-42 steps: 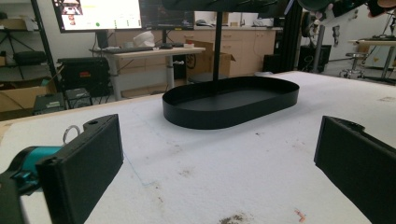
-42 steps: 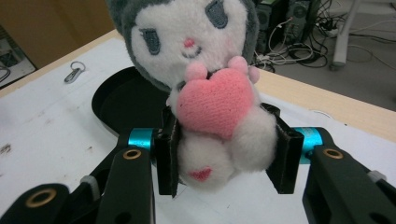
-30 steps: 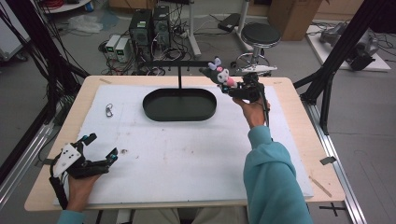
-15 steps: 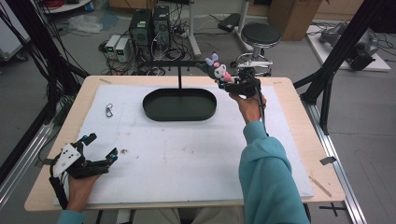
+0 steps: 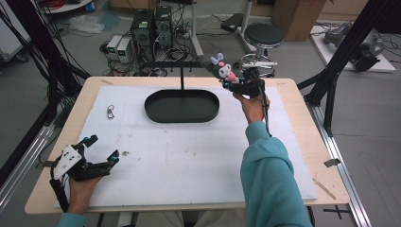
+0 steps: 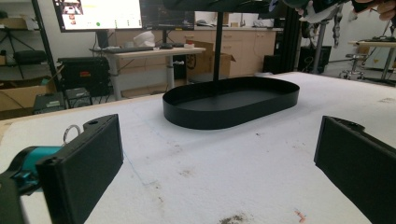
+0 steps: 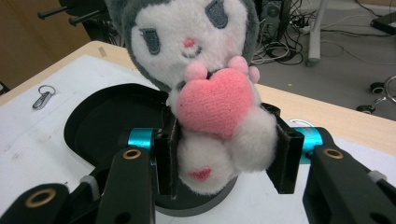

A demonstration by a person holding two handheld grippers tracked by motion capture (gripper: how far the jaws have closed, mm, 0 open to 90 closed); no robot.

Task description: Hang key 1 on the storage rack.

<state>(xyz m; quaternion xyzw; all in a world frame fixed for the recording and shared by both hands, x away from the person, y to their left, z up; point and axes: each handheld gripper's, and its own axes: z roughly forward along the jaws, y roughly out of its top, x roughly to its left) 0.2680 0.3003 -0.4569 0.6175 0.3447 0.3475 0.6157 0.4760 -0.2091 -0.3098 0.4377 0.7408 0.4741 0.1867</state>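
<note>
Plush point(image 5: 223, 71): high view, your right gripper point(image 5: 238, 83) pinches it aloft at the stand's bar point(image 5: 177, 64), past the tray's point(image 5: 182, 116) far right rim, likely for hanging. Left gripper view: your left gripper point(image 6: 219, 163) rests spread and empty; open mat point(image 6: 233, 186) before the tray point(image 6: 231, 109). Right gripper view: pads point(image 7: 282, 161) squeeze the plush point(image 7: 210, 93) at its lower body, head free above.

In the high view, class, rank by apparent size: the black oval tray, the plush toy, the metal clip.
1. black oval tray
2. plush toy, held above the table, so nearer the camera and perhaps flattered
3. metal clip
</note>
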